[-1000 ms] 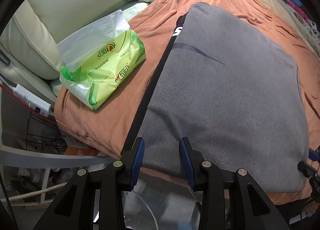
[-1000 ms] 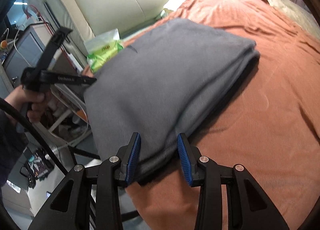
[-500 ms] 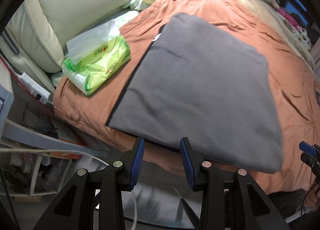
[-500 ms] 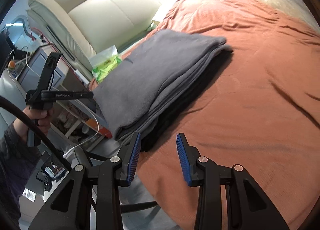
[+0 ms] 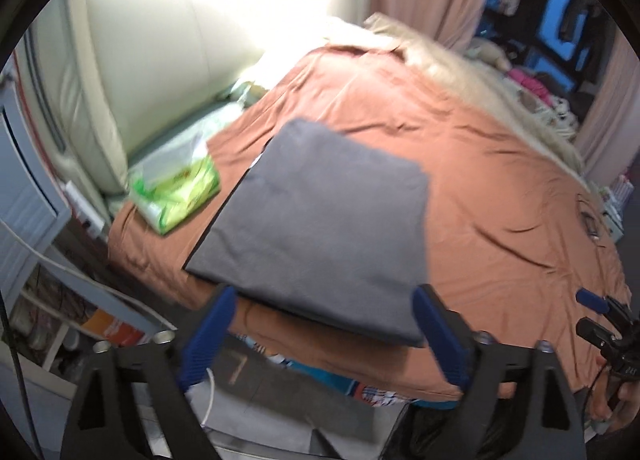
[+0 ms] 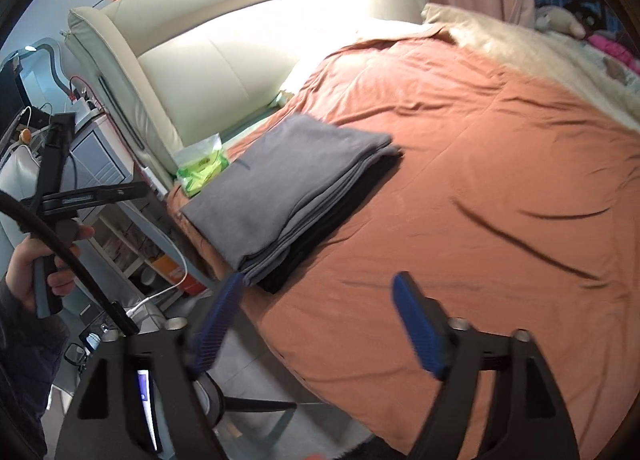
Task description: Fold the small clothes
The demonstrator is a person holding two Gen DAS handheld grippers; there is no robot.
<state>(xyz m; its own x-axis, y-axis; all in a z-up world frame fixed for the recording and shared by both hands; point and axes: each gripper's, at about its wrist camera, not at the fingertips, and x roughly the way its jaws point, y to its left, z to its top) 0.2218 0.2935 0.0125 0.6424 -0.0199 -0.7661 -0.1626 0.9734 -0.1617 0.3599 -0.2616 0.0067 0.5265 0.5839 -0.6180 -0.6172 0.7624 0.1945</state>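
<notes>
A grey garment [image 5: 320, 220], folded into a flat rectangle with a dark layer underneath, lies on the orange bedspread [image 5: 500, 188] near the bed's corner; it also shows in the right wrist view [image 6: 288, 188]. My left gripper [image 5: 324, 336] is open and empty, held back from the garment's near edge. My right gripper [image 6: 320, 324] is open and empty, off the bed's edge, apart from the garment. The left gripper shows at the left of the right wrist view [image 6: 132, 192].
A green tissue pack [image 5: 176, 192] lies left of the garment by the cream headboard [image 5: 160, 52]. A beige blanket [image 5: 480, 72] covers the far side. A bedside cabinet [image 6: 100, 156], shelves and cables stand off the bed's corner.
Both grippers have pulled back and up from the folded garment and opened wide. The garment lies still on the bed.
</notes>
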